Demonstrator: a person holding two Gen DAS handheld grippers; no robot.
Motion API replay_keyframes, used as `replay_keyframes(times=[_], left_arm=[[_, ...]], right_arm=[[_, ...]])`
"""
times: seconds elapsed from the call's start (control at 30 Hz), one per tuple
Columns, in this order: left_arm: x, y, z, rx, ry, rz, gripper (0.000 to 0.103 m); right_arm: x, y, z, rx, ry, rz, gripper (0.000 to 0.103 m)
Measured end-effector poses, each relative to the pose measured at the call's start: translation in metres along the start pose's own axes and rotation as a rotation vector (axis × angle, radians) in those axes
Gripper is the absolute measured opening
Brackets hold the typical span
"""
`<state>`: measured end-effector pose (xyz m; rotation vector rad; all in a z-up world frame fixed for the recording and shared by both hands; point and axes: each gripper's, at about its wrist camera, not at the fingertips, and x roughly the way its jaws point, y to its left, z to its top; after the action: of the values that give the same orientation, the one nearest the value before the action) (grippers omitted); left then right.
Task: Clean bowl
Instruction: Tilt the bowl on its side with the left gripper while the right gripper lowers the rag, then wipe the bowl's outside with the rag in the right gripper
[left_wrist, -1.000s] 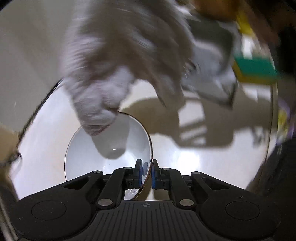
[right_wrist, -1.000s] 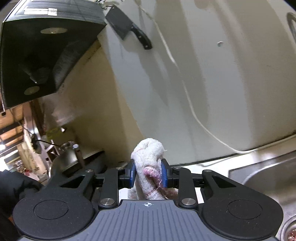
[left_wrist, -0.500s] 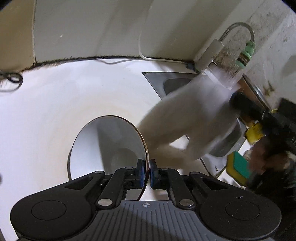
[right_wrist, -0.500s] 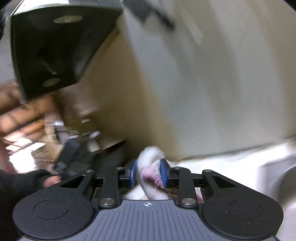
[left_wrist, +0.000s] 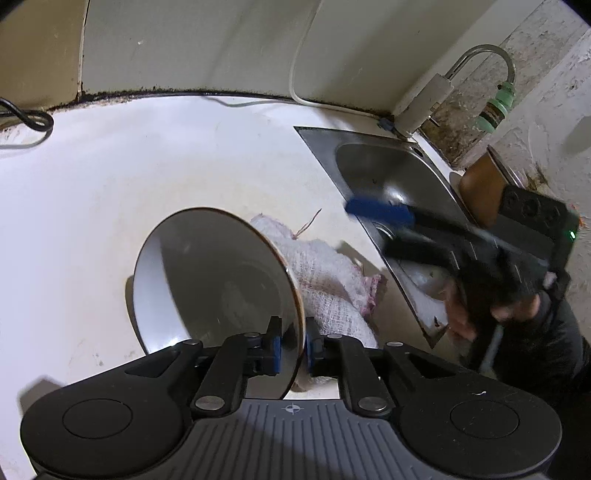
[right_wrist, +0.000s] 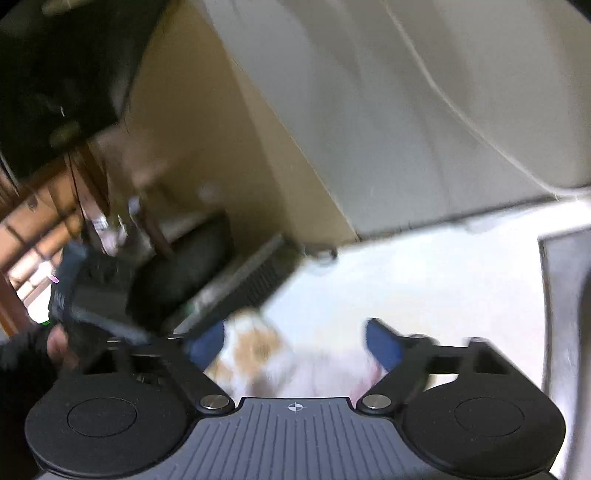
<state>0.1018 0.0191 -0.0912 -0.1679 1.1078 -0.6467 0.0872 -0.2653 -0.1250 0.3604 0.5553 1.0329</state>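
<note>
White bowl (left_wrist: 218, 280): tilted on its side on the white counter (left_wrist: 147, 166), its rim between the left gripper (left_wrist: 292, 347) jaws, which were opening a little, blue pads just at the rim. Cloth (left_wrist: 332, 288): lying on the counter just behind the bowl, near the steel sink (left_wrist: 391, 173). Right gripper (right_wrist: 295, 341): jaws opening wide, cloth below them, released.

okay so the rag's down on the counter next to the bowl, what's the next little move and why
Probably set the bowl down flat on the counter. The left gripper pinches its rim, jaws starting to open, and it stands tilted. The cloth lies beside it, and the right gripper is opening with the cloth loose between its jaws.
</note>
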Motion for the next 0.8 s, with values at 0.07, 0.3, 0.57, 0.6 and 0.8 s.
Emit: replay_keyframes(times=[0.07, 0.3, 0.57, 0.6, 0.8], left_arm=[[0.0, -0.001, -0.001, 0.006, 0.003, 0.009, 0.016], [-0.004, -0.002, -0.008, 0.02, -0.057, 0.069, 0.033], [-0.005, 0.0, -0.008, 0.039, -0.107, 0.136, 0.032], [-0.003, -0.001, -0.008, 0.068, -0.091, 0.136, 0.024], [0.008, -0.008, -0.013, 0.226, -0.006, 0.093, 0.019]], right_arm=[[0.001, 0.019, -0.009, -0.152, 0.041, -0.025, 0.088], [0.045, 0.072, -0.043, -0.655, 0.217, -0.159, 0.085], [0.042, 0.052, -0.016, -0.477, 0.194, -0.172, 0.026], [0.034, 0.045, -0.007, -0.415, 0.15, -0.131, 0.026], [0.031, 0.036, 0.032, -0.289, 0.016, 0.095, 0.025]])
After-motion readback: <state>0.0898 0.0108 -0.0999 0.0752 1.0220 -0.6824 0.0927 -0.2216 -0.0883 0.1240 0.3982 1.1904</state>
